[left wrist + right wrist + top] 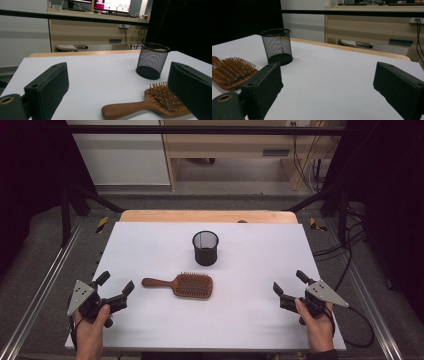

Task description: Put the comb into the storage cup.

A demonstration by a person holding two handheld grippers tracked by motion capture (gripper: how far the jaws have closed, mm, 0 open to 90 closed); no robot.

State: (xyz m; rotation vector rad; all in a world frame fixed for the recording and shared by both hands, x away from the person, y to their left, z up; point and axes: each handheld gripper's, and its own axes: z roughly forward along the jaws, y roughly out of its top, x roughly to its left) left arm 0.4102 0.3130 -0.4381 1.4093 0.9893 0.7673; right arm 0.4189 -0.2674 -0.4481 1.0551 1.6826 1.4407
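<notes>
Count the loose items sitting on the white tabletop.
2. The wooden hairbrush lies bristles-up near the table's middle, handle pointing toward the left hand-held gripper. The black mesh cup stands upright just beyond it. Nothing seems hidden.

This place looks like a laboratory: the white bench (250, 315) stands inside a black metal frame (200, 129), cables (345, 250) lie on the floor, and monitors (112, 4) sit on a wooden desk (95, 30) behind.
</notes>
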